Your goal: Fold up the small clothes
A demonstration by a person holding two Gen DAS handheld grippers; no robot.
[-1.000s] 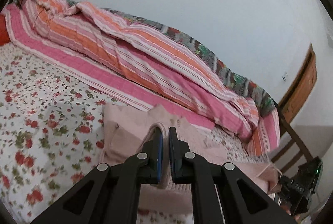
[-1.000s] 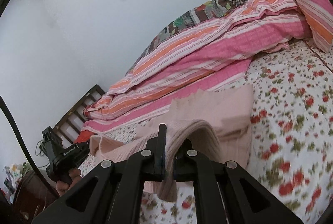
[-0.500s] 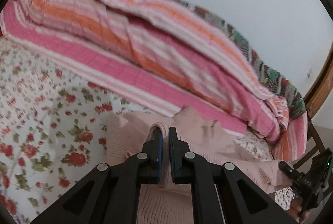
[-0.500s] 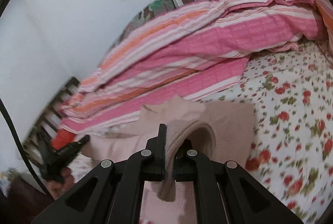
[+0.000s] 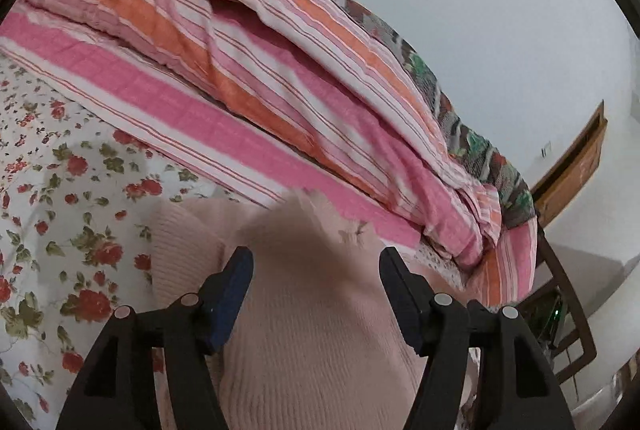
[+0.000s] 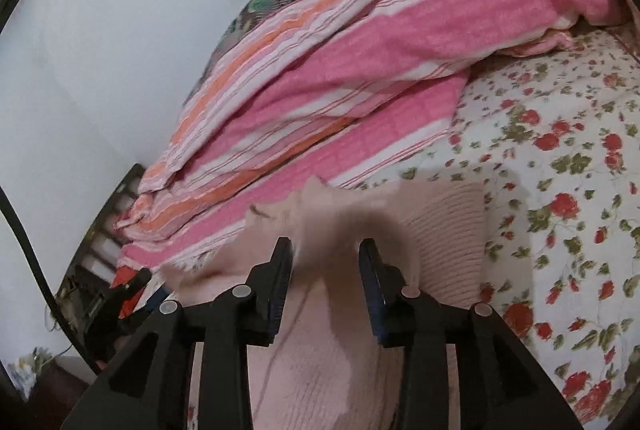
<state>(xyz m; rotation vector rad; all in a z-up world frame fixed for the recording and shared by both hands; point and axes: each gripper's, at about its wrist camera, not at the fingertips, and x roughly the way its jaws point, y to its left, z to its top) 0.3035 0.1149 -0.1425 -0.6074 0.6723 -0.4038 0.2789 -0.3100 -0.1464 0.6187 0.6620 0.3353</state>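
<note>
Beyond my fingers, the far side was blocked by the heaped striped quilt (image 5: pixel 248 98) against the wall (image 5: pixel 500 10). Open floral bedsheet (image 6: pixel 568 190) lay free to the right, and a bare patch left of the pink sweater (image 5: pixel 312 330).

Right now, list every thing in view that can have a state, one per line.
left gripper: open, jaws just opened, pads clear of the cloth.
right gripper: open, jaws just opened, blurred cloth between the jaws.
pink knit garment: released, folded over on the bed, edge blurred.
striped quilt: bunched along the wall.
floral bedsheet: spread flat.
</note>
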